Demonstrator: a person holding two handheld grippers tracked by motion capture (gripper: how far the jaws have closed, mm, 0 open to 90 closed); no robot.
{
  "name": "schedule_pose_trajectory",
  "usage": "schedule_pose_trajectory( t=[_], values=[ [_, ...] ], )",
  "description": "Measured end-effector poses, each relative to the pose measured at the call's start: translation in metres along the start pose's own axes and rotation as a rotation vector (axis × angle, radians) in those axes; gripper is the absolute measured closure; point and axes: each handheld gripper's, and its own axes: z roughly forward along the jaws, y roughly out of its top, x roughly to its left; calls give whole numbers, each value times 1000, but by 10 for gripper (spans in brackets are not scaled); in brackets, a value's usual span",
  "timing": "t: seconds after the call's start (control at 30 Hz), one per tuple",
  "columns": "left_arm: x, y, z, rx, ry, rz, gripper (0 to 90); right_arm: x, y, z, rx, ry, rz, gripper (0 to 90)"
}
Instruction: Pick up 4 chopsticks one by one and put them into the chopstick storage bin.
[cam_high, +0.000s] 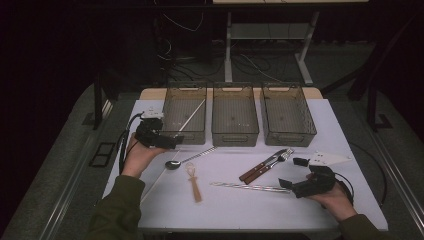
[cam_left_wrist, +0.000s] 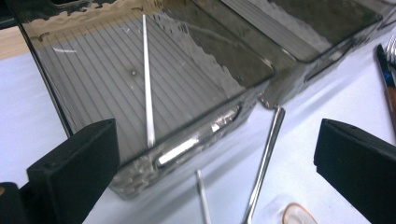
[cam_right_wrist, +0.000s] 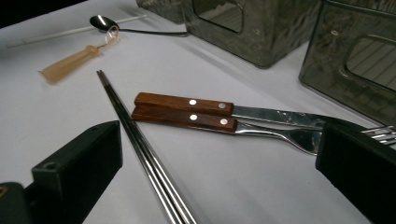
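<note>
The left gripper (cam_high: 172, 141) is held wide open with nothing in it. Just past its jaws, a white stick (cam_left_wrist: 148, 88) is seen lying long-ways in the left bin (cam_left_wrist: 84, 60), pointing away.

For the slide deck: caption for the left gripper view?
Open left claw faces a bin holding one white stick.
</note>
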Motion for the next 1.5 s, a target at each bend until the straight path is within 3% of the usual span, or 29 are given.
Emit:
schedule_pose_trajectory(
  t=[0.2, 0.37, 0.47, 0.57, 0.8, 0.9, 1.17, 1.37, 1.5],
  values=[
    [-3, -21, -3, -27, -9, -23, 0, 3, -2, 2, 18, -16, -5, 8],
    [-8, -35, -12, -29, 8, -6, 27, 4, -3, 2, 25, -26, 1, 8],
    [-9, -43, -20, -30, 15, 10, 67, 4, -4, 2, 22, -27, 8, 8],
    [-11, -52, -28, -45, 9, -6, 142, 4, -5, 2, 26, -27, 18, 8],
    [-16, -69, -41, -46, 17, 8, 238, 5, -6, 1, 25, -26, 17, 8],
    [-18, -76, -44, -32, 21, 20, 313, 5, -6, 2, 28, -25, 14, 8],
    [-25, -93, -48, 0, 47, -15, 460, 5, -6, 1, 29, -23, 11, 8],
    [-28, -104, -49, 55, 50, -4, 552, 5, -6, 2, 30, -22, 11, 8],
    [-27, -111, -51, 83, 74, -19, 628, 6, -6, 2, 27, -23, 5, 8]
  ],
)
